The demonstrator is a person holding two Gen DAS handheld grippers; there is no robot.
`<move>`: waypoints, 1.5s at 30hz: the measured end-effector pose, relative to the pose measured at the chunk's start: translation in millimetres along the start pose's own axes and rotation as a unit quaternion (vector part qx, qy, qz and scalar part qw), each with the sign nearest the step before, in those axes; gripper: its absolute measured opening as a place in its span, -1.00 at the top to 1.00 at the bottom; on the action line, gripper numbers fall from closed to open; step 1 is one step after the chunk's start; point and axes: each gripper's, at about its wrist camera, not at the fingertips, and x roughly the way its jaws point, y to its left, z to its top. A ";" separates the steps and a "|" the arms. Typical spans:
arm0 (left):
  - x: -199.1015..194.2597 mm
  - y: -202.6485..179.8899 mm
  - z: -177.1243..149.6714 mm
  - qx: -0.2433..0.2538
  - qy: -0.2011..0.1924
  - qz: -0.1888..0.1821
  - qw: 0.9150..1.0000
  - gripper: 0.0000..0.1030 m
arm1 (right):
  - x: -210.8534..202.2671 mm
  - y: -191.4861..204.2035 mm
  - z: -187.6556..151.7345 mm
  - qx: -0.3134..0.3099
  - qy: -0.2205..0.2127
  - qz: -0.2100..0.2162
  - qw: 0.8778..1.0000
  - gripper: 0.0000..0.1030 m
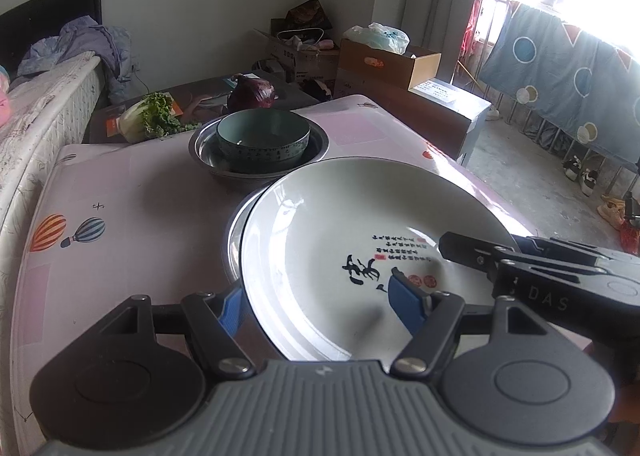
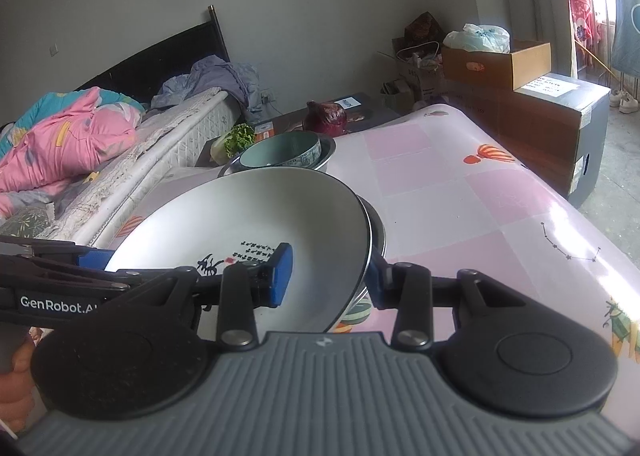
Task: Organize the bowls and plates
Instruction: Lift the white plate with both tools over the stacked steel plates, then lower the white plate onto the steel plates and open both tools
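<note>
The white plate [image 1: 360, 240] sits between the fingers of both grippers, above a metal plate [image 1: 236, 232]. The left gripper [image 1: 320, 304] and right gripper [image 2: 328, 280] each straddle its rim; whether they clamp it I cannot tell. It looks stiff, glazed, slippery and breakable, so the rim is best.

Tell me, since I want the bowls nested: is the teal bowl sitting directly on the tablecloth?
No, the teal bowl sits inside a metal basin, which itself rests on the table.

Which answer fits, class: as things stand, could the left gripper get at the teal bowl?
Probably not yet. The left gripper straddles the white plate's rim, and that plate stands between it and the teal bowl in the steel basin. Once the plate is released, the bowl's rim lies open from above.
</note>
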 end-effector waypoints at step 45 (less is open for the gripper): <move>-26.1 8.9 10.1 0.003 -0.018 0.058 0.998 -0.83 | -1.2 9.8 22.9 -0.046 0.009 0.007 0.999 -0.33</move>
